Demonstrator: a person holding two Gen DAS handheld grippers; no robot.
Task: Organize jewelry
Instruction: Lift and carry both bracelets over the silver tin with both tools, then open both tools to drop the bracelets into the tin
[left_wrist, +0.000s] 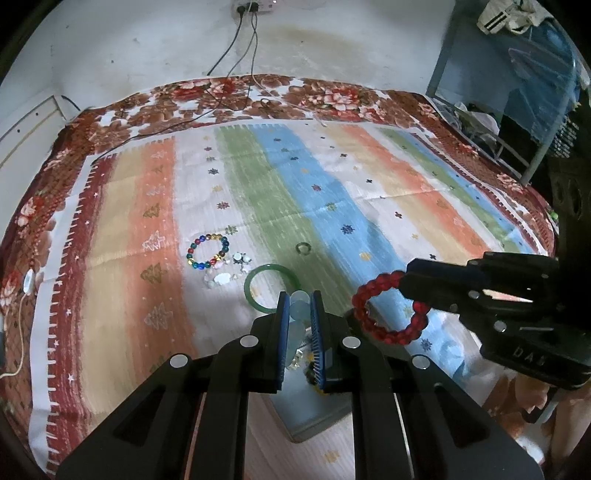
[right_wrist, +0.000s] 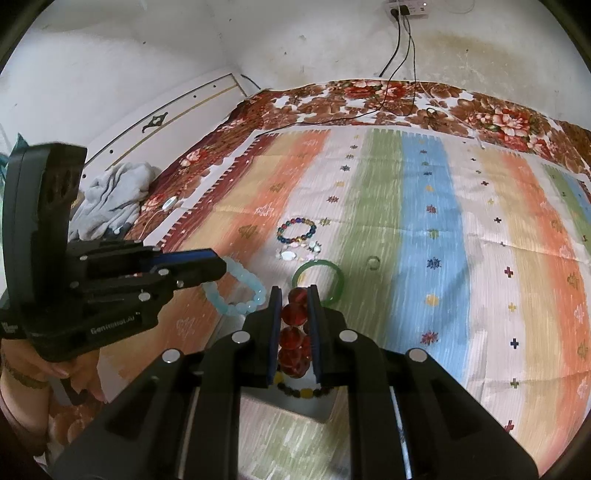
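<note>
Directly below both tongs sits a small white box (right_wrist: 295, 406); my left tongs (left_wrist: 300, 306) pinch the pale-blue bead bracelet (right_wrist: 236, 291), my right tongs (right_wrist: 295, 306) the red bead bracelet (left_wrist: 388, 310).

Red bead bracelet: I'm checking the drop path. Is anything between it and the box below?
Nothing visible blocks it. The right gripper holds the red bead bracelet over the white box, which holds another beaded piece.
</note>
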